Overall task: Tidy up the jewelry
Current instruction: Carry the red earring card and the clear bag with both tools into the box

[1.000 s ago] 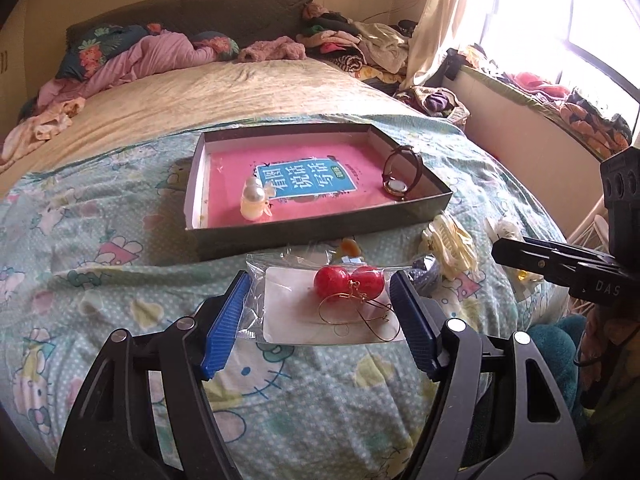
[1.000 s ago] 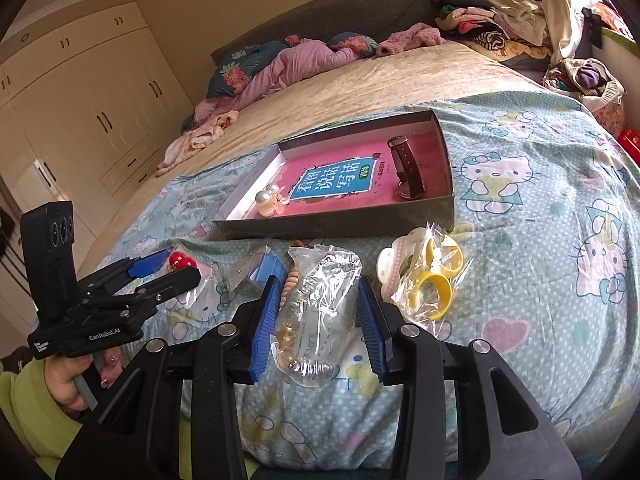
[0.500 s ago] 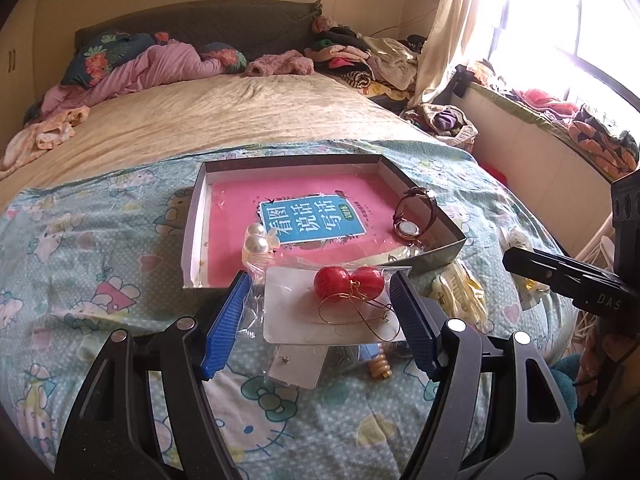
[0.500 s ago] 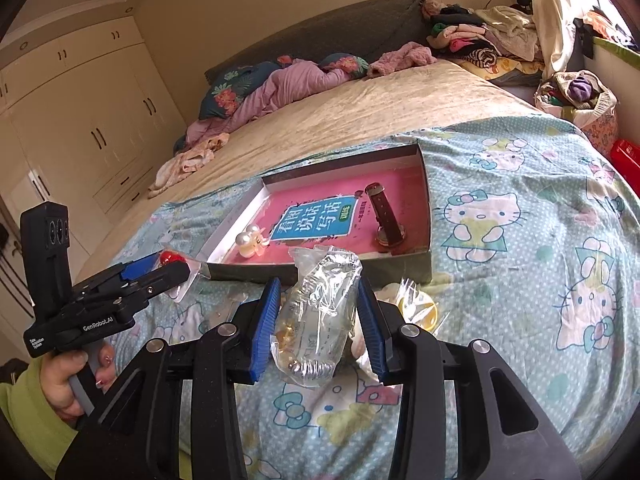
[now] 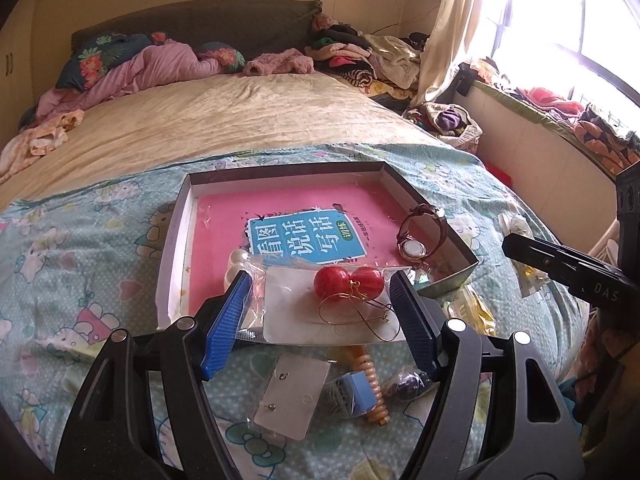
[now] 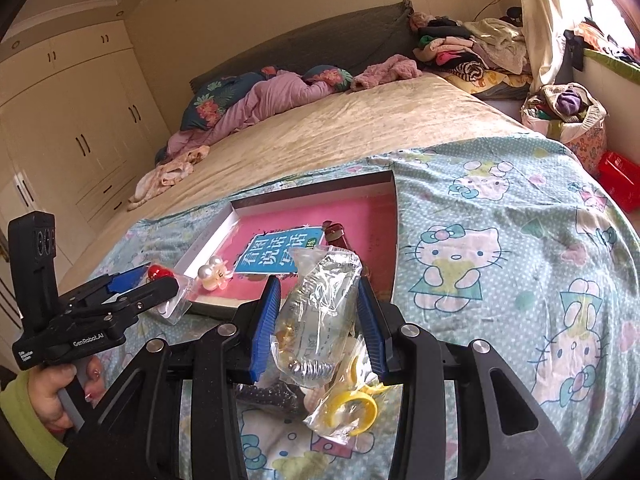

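My left gripper is shut on a clear bag holding a white card with two red ball earrings. It hangs over the near edge of the shallow grey box, which has a pink floor and a blue label. Inside the box lie a brown-strap watch and pearl earrings. My right gripper is shut on a crumpled clear bag with gold pieces at its bottom, just short of the box's near wall. The left gripper shows at the left of the right wrist view.
On the Hello Kitty bedspread below lie a bagged card of studs, a peach beaded bracelet, a bag of dark beads and bagged yellow rings. The bed drops off at the right; clothes pile at the headboard.
Both grippers have carried their bags forward and a little up, from the loose pile on the bedspread to the box's near edge. Neither grip has changed.
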Action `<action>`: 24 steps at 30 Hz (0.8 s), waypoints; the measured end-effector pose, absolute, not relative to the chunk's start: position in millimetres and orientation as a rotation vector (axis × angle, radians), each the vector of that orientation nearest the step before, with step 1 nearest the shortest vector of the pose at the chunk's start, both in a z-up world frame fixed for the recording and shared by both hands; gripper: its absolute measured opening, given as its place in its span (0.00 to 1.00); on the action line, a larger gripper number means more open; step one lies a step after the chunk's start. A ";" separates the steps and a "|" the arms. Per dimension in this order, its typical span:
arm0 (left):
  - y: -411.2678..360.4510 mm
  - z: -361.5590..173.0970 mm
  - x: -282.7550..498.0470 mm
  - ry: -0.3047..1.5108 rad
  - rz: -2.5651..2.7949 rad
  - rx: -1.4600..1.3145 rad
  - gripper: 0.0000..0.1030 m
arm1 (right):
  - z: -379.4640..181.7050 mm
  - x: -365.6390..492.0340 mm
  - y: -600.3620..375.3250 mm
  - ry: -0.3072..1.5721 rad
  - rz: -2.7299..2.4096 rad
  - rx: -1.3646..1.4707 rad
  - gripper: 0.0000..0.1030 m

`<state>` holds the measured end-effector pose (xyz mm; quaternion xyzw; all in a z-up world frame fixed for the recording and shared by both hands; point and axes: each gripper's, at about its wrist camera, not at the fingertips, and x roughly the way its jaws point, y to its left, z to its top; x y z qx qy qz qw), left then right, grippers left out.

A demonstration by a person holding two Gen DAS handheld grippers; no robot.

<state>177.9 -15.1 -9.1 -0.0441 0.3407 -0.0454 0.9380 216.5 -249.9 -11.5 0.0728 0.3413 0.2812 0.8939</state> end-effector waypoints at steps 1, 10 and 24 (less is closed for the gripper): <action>-15.4 -10.1 180.8 0.698 -0.091 -0.087 0.61 | -12.7 219.6 -249.3 0.710 0.582 0.150 0.36; -18.7 -17.7 204.4 0.719 -0.083 -0.084 0.61 | -28.7 250.5 -242.3 0.751 0.583 0.144 0.36; -16.6 -38.3 230.7 0.767 -0.061 -0.090 0.61 | -49.0 284.4 -230.0 0.812 0.607 0.140 0.36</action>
